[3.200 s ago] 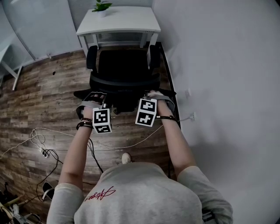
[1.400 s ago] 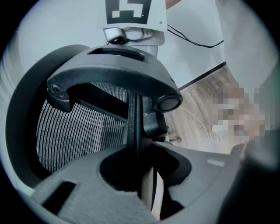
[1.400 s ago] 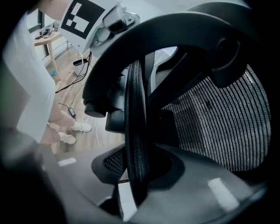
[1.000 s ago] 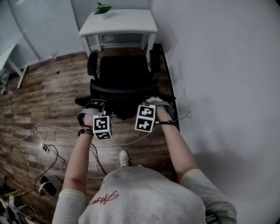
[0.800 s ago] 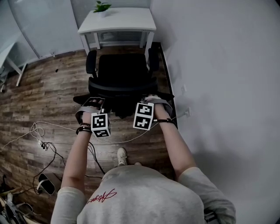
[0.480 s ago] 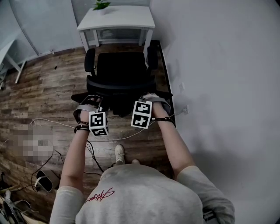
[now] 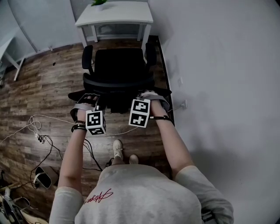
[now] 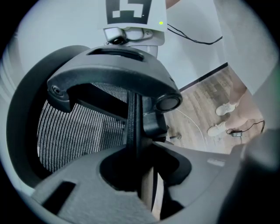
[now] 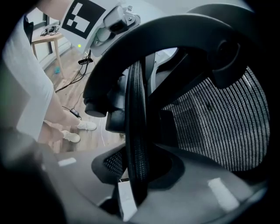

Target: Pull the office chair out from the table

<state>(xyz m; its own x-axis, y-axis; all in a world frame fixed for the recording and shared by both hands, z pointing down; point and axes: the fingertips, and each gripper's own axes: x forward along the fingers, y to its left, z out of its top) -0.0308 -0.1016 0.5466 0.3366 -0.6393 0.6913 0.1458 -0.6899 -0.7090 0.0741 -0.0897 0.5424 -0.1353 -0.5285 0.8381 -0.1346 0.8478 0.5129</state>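
The left gripper [image 7: 92,99] and the right gripper [image 7: 148,95] are both clamped on the top edge of the backrest [image 7: 118,85] of the black office chair [image 7: 119,65], one near each upper corner, with the person's forearms reaching forward to them.

In the left gripper view the thin dark rim of the backrest [image 8: 133,127] runs straight up between the jaws of the left gripper [image 8: 141,179], which pinch it from either side. The mesh panel spreads to the left of the gripper, and the curved headrest bracket [image 8: 113,72] arches above it. The right gripper view shows the same hold mirrored: the rim [image 9: 136,131] sits in the notch of the right gripper [image 9: 133,183], pinched between the jaws, with the mesh to its right.

Beyond both grippers lies the seat, with an armrest on each side. Beyond that again stands the white tabletop [image 7: 118,15], with a potted plant [image 7: 99,2] at its far edge. The seat looks drawn clear of the tabletop, though from this steep angle I cannot tell how close the right armrest [image 7: 150,53] is to the table leg.

Behind the left gripper, toward the person, cables [image 7: 39,133] trail over the wooden floor [image 7: 39,92]. A pale wall [image 7: 218,65] stands to the right of the right gripper.
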